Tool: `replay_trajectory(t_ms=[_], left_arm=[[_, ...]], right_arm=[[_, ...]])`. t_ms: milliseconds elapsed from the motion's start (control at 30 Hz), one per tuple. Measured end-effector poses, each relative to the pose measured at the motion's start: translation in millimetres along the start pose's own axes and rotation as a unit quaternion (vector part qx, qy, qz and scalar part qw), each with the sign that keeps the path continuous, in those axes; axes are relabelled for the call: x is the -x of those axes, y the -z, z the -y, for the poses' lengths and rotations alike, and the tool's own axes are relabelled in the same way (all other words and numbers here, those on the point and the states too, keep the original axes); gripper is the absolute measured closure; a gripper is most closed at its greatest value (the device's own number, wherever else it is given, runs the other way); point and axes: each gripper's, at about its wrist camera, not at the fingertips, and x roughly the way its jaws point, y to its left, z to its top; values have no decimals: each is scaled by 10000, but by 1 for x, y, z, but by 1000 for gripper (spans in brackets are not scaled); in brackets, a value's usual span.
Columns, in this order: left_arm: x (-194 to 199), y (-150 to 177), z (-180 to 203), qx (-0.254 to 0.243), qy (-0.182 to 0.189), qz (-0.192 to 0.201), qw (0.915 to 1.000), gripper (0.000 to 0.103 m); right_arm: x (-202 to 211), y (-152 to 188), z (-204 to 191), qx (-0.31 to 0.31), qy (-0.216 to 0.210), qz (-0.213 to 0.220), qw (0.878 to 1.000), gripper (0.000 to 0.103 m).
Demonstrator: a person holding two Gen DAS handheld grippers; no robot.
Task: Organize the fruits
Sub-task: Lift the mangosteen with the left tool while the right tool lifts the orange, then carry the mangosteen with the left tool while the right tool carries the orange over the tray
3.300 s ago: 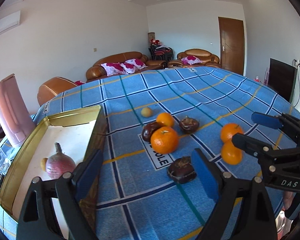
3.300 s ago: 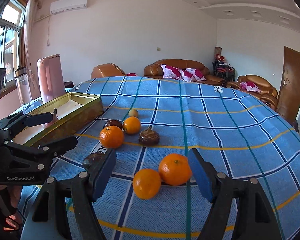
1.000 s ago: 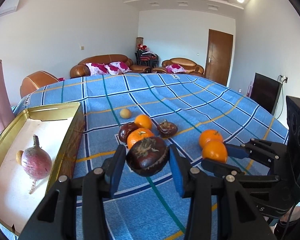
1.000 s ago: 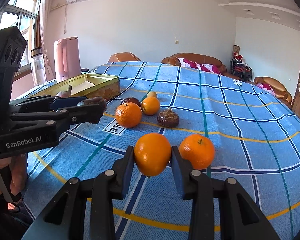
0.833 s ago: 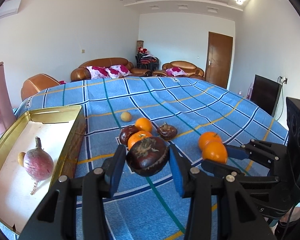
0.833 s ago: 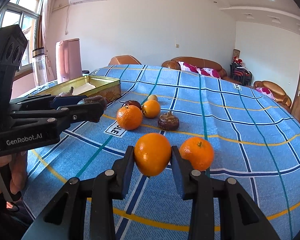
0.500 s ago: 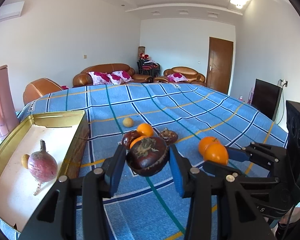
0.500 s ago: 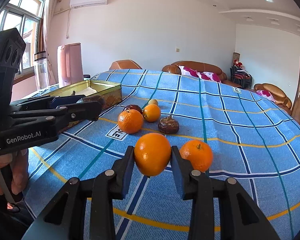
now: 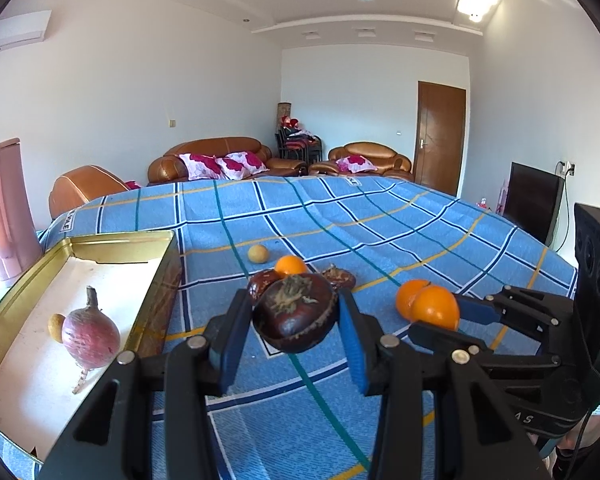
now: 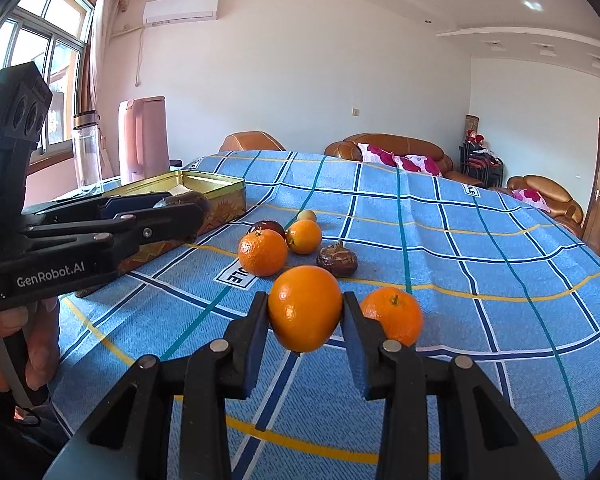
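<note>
My left gripper (image 9: 294, 318) is shut on a dark brown mangosteen (image 9: 296, 312) and holds it above the blue checked cloth, right of the gold tin tray (image 9: 156, 240). The tray holds a red radish (image 9: 90, 334) and a small yellow fruit (image 9: 55, 326). My right gripper (image 10: 305, 312) is shut on an orange (image 10: 304, 308), lifted above the cloth. Another orange (image 10: 392, 314) lies just right of it. Farther off lie two oranges (image 10: 262, 252), two dark mangosteens (image 10: 337, 259) and a small yellow fruit (image 10: 307, 215).
A pink kettle (image 10: 143, 144) and a clear bottle (image 10: 87, 148) stand behind the tray at the table's left edge. Brown sofas (image 9: 216, 158) stand beyond the table's far edge. A dark screen (image 9: 534, 200) stands to the right.
Both grippers closed on their fruit, the left on the mangosteen and the right on the orange, and have lifted them higher above the cloth.
</note>
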Motion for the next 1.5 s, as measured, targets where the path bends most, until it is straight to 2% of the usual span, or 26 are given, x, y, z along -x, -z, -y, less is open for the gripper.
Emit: replay_trajectory(t_ms=[1200, 1500], left_arm=[[21, 3, 3, -53, -205, 558, 9982, 58], [24, 4, 5, -94, -263, 665, 9974, 58]], right_arm=[[22, 8, -6, 260, -15, 745, 9969, 65], [23, 8, -8, 293, -6, 812, 9963, 65]])
